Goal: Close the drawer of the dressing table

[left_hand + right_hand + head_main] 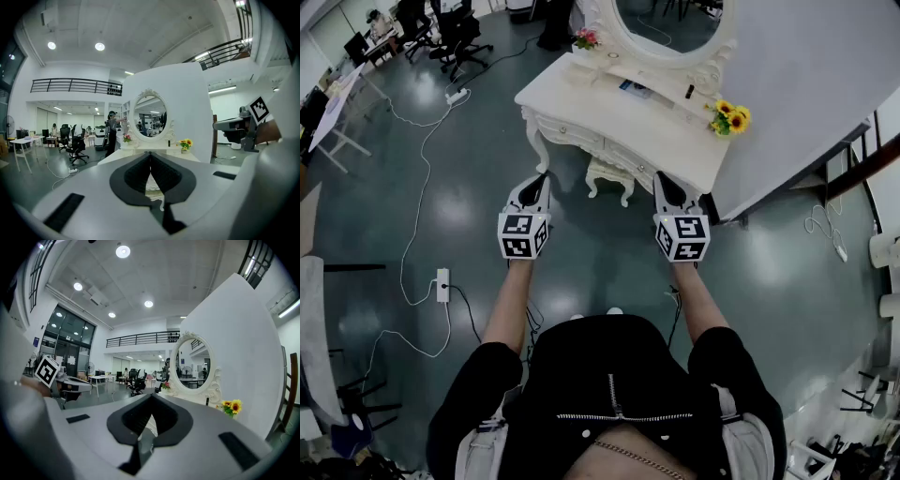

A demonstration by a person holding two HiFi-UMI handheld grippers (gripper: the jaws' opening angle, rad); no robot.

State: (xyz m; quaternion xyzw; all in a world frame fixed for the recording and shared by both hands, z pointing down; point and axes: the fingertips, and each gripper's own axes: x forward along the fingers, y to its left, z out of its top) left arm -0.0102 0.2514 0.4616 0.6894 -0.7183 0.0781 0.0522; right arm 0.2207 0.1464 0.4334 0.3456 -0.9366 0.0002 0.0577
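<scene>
Just short of the table (pixel 609 112), my left claw (pixel 541 178) and right claw (pixel 662 178) are both clenched on nothing, the drawer (pixel 630 159) sits in its front ahead of their tips, and I reckon an off-centre shove could skew and jam it

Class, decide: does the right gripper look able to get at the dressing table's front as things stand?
Probably, after an approach: only bare floor lies between the right gripper and the dressing table; its jaws are shut.
</scene>
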